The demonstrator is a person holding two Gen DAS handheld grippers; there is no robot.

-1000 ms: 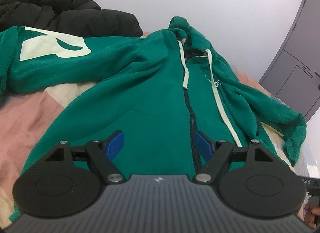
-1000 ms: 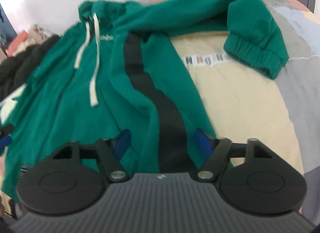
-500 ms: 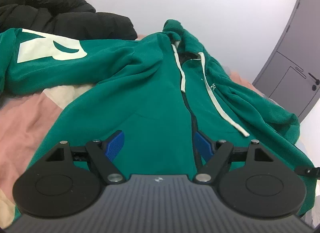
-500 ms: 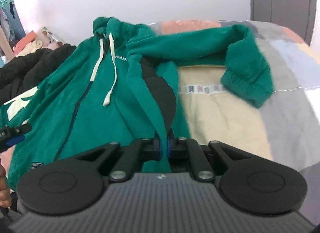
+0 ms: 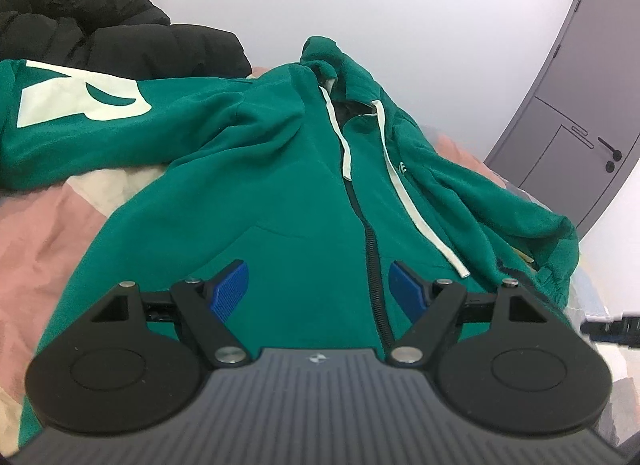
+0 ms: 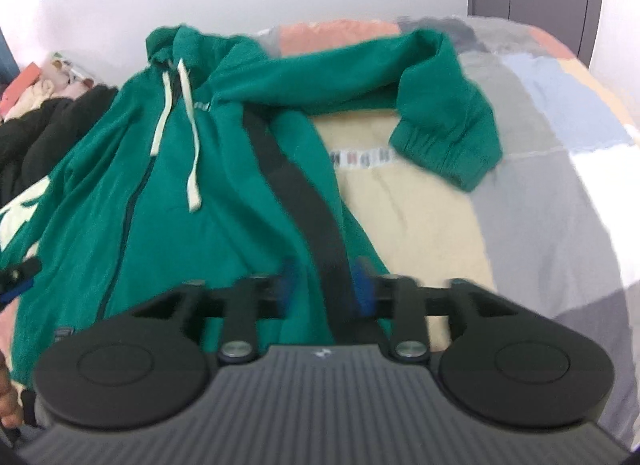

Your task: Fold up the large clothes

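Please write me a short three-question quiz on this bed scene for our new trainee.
1. True or false: the green hoodie lies front up with its zip closed.
2. What hangs from its hood? A) white drawstrings B) a red scarf C) a belt
3. Fill in: the black jacket lies ____ the hoodie's sleeve with the white print, towards the wall.

Key: 1 true; 2 A; 3 beyond.
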